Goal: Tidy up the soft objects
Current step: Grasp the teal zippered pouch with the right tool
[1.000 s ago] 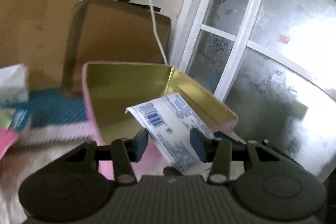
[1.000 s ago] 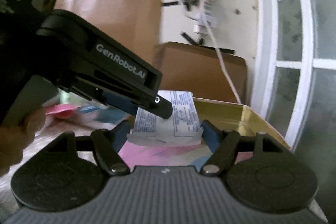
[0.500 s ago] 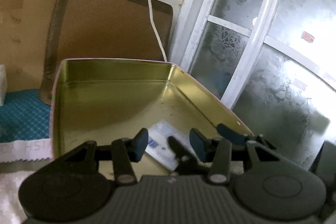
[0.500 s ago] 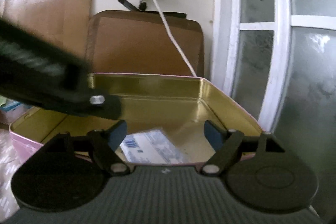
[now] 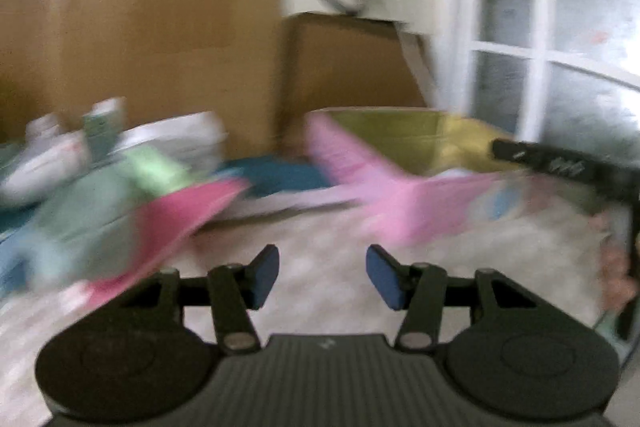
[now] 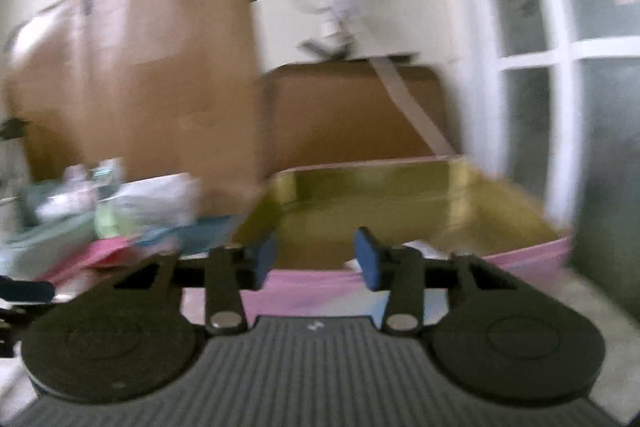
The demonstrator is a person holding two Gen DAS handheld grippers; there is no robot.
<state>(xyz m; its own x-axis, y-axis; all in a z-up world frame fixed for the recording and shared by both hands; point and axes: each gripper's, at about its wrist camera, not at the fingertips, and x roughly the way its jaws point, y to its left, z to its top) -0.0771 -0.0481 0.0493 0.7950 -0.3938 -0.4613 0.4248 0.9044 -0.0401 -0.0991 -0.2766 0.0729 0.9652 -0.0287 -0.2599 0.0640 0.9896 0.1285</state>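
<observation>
A lived-in home room: frosted glass door, cardboard sheets, cluttered table.

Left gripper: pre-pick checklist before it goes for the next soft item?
1. Left gripper holds nothing, jaws opening: ok.
2. Right gripper holds nothing, jaws closing: ok.
3. Pink tin is uncovered, ready to receive: ok.
4. White packet lies inside the tin: ok, though only an edge shows.
5. Pile of soft items is in view ahead on the left: ok.
6. Which item to pick and where to grip it: cannot tell, the views are motion-blurred.
</observation>
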